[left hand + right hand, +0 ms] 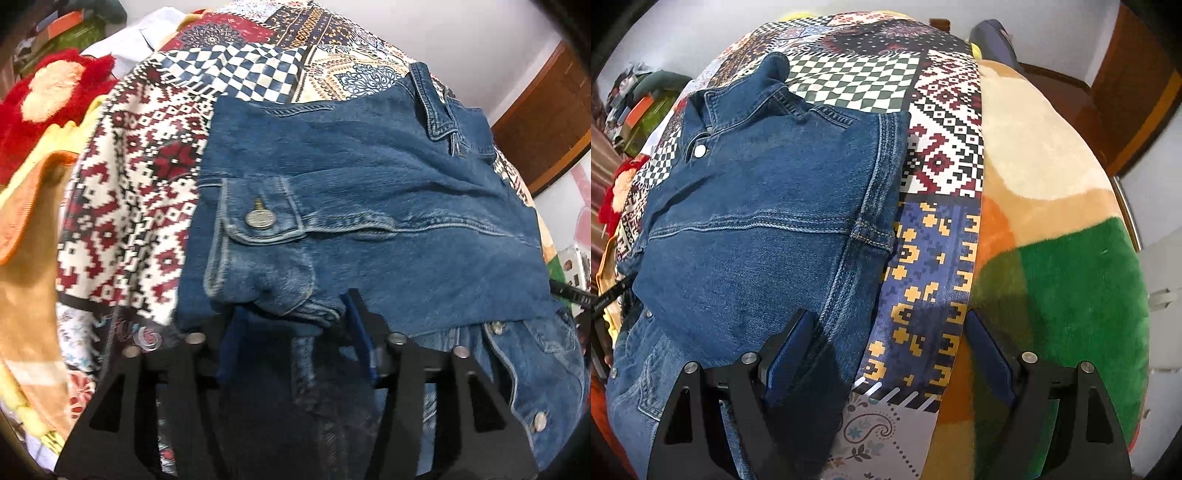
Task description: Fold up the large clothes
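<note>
A blue denim jacket (pixel 369 192) lies partly folded on a patchwork bedspread (pixel 140 177), collar at the far end. A sleeve is folded across its back, its buttoned cuff (pixel 258 218) near the left side. My left gripper (pixel 291 321) is partly closed, with bunched denim of the jacket's near edge between its fingers. In the right wrist view the jacket (pixel 757 206) lies left of centre. My right gripper (pixel 886 332) is open wide, its left finger (pixel 790 350) over the jacket's near right edge, the right finger (pixel 990 354) over the bedspread (pixel 934 258).
A red and yellow fluffy blanket (pixel 48 96) lies left of the jacket. A green, orange and cream plush blanket (pixel 1063 266) covers the bed to the right. A wooden door (pixel 546 122) and headboard (pixel 1067 99) stand beyond the bed.
</note>
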`<action>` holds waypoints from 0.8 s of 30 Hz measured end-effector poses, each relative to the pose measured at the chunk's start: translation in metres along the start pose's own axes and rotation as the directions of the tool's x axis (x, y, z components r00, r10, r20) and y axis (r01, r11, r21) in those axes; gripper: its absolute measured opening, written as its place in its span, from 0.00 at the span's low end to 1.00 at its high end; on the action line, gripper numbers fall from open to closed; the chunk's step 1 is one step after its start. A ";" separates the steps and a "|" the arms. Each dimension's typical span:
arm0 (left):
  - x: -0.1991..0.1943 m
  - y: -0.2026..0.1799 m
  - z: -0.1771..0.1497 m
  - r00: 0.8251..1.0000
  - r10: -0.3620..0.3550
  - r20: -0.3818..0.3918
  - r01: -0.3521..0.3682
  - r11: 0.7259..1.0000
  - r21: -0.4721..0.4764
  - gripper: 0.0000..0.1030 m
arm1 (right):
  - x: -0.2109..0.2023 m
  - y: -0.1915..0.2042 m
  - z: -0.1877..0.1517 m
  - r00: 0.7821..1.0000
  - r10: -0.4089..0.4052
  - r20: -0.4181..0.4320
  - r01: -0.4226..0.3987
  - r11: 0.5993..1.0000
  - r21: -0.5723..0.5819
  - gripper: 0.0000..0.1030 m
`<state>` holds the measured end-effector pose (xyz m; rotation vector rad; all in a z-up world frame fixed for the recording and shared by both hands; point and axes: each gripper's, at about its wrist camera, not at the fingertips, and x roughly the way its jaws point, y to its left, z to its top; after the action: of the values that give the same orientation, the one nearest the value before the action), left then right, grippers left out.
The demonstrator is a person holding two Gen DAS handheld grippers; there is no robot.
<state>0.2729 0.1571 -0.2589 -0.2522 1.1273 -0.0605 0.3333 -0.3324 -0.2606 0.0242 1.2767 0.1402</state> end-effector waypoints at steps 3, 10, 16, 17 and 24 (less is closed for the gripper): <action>-0.012 0.005 -0.004 0.998 0.068 0.012 -0.068 0.997 0.041 0.68 | -0.002 0.001 0.002 1.000 -0.001 -0.007 0.001 1.000 0.000 0.80; -0.043 0.029 0.008 0.984 0.164 0.067 -0.169 0.983 0.068 0.69 | -0.020 0.009 0.021 0.998 0.046 0.051 -0.045 0.999 -0.009 0.80; -0.039 0.049 0.055 0.988 0.127 0.086 -0.127 0.992 0.001 0.73 | -0.032 0.012 0.048 0.988 0.091 0.124 -0.091 0.996 0.000 0.80; -0.034 0.050 0.060 0.989 0.124 0.081 -0.124 0.992 -0.004 0.73 | -0.032 0.012 0.052 0.987 0.090 0.130 -0.091 0.996 0.001 0.80; 0.027 0.057 0.095 0.998 0.064 -0.002 -0.064 0.997 -0.050 0.73 | -0.006 -0.003 0.079 0.986 0.112 0.120 -0.119 0.992 0.049 0.80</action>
<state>0.3655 0.2232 -0.2574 -0.2600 1.1380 0.0247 0.4076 -0.3316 -0.2324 0.1529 1.1618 0.1997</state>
